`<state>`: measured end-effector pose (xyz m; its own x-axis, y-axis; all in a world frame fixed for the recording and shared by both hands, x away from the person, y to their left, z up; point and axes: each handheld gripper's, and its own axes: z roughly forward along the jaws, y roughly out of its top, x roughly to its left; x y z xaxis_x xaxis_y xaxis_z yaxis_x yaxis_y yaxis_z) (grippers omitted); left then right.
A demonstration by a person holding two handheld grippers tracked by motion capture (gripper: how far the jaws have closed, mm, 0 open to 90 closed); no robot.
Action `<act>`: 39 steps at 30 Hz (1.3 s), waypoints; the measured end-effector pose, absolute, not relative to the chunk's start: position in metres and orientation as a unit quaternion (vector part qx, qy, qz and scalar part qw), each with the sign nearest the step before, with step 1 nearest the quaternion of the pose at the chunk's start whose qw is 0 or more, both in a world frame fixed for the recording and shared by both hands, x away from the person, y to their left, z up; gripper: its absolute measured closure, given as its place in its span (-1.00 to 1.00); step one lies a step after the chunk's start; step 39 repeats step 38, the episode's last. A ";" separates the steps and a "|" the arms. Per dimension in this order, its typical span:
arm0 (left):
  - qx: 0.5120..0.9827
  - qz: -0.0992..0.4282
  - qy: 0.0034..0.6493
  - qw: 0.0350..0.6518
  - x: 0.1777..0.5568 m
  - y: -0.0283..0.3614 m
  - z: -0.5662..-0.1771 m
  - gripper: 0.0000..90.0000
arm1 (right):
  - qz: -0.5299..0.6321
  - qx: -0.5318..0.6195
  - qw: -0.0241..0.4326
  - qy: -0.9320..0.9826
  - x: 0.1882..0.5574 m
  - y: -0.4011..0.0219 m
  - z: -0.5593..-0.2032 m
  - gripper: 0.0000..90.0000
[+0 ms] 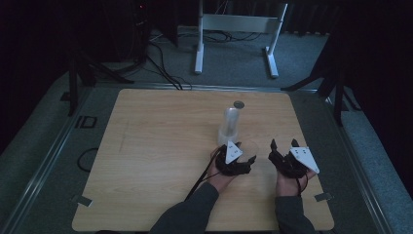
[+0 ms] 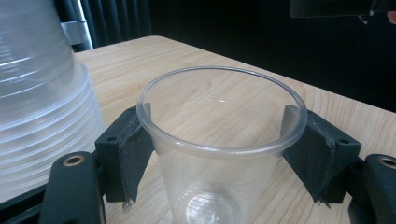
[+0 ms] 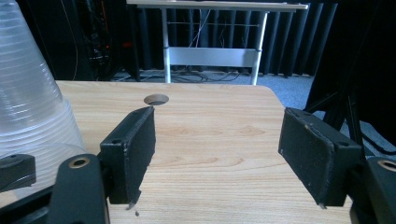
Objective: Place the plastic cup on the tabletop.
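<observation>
While left gripper (image 2: pixel 219 154) pinches clear cup (image 2: pixel 219 140), right gripper (image 3: pixel 224 158) spread, cup stack (image 1: pixel 230 124) near.

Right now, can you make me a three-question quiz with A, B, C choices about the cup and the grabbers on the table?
1. Where is the upright cup?
A. on a shelf
B. between the left gripper's jaws
C. on the floor

2. What colour is the table?
A. light wood
B. red
C. blue

3. How do the right gripper's jaws stand?
A. shut on a cup
B. shut on a spoon
C. open, nothing between them

Answers:
1. B, one black jaw sits at each side of its rim.
2. A, pale wood grain shows.
3. C, bare table lies between them.
</observation>
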<state>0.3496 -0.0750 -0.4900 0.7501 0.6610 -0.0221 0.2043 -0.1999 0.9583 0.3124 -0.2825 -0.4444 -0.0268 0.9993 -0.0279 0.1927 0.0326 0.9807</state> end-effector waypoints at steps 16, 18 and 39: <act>0.759 0.194 0.292 0.549 0.346 -0.073 -0.492 -0.52 | 0.447 0.533 0.450 0.561 0.312 -0.282 -0.445 -0.40; 0.760 0.191 0.297 0.545 0.346 -0.072 -0.493 -0.58 | 0.447 0.533 0.450 0.561 0.312 -0.282 -0.445 -0.40; 0.768 0.177 0.296 0.540 0.334 -0.049 -0.495 -0.65 | 0.448 0.534 0.448 0.560 0.313 -0.282 -0.445 -0.40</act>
